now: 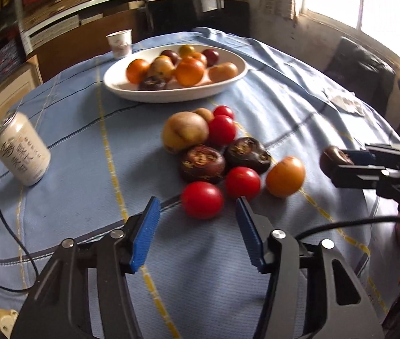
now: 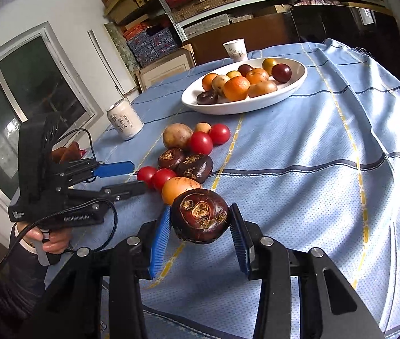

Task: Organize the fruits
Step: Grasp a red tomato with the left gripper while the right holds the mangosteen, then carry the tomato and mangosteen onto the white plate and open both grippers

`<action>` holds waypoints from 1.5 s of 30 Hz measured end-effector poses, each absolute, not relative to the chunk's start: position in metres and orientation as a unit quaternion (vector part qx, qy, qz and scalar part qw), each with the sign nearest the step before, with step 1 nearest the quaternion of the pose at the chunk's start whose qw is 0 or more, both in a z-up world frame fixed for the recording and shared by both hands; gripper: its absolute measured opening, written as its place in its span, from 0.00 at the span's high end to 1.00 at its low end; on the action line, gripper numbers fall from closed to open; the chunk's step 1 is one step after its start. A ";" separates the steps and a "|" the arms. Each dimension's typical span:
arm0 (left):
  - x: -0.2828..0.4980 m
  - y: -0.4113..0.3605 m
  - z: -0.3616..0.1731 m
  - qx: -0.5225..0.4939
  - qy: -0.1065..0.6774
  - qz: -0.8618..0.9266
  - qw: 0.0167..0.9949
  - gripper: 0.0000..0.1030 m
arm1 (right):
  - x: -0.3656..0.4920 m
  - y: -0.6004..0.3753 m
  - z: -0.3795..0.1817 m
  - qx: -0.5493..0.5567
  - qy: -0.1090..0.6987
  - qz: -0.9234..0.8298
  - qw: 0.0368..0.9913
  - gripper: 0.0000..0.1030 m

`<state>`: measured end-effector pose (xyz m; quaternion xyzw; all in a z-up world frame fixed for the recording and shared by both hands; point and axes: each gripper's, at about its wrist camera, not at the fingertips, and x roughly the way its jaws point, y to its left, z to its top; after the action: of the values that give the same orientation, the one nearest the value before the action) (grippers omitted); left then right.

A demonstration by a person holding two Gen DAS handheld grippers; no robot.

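Note:
A white oval bowl (image 1: 120,83) at the far side of the table holds several oranges and dark and tan fruits; it also shows in the right wrist view (image 2: 298,80). A loose cluster of red tomatoes (image 1: 202,200), dark purple fruits (image 1: 202,163), a tan fruit (image 1: 184,132) and an orange (image 1: 284,175) lies mid-table. My left gripper (image 1: 197,231) is open and empty, just in front of the nearest tomato. My right gripper (image 2: 198,240) is shut on a dark purple fruit (image 2: 200,219), held above the cloth; it shows at the right edge of the left wrist view (image 1: 334,159).
A white drink can (image 1: 20,152) stands on the left of the blue tablecloth (image 1: 284,107). A paper cup (image 1: 120,43) stands behind the bowl. Shelves with boxes line the back wall. A black chair (image 1: 361,67) sits by the window at the right.

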<state>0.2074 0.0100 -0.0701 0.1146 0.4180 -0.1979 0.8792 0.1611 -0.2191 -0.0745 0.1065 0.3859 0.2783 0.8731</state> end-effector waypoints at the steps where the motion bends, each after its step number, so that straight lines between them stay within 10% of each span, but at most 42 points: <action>1: 0.208 0.008 -0.071 0.117 0.419 -0.201 0.878 0.49 | 0.160 -0.220 -0.075 0.107 0.386 0.278 0.873 0.59; 18: 0.224 0.019 -0.077 0.079 0.433 -0.201 0.875 0.69 | 0.161 -0.219 -0.076 0.110 0.384 0.284 0.872 0.59; 45: 0.275 0.018 0.002 0.051 0.383 -0.182 0.904 0.70 | 0.232 -0.211 -0.018 0.050 0.341 0.260 0.902 0.59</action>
<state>0.2755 0.0179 0.0017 0.0510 0.3826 -0.1816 0.9045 0.2322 -0.2109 -0.0182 0.0505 0.3414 0.2598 0.9019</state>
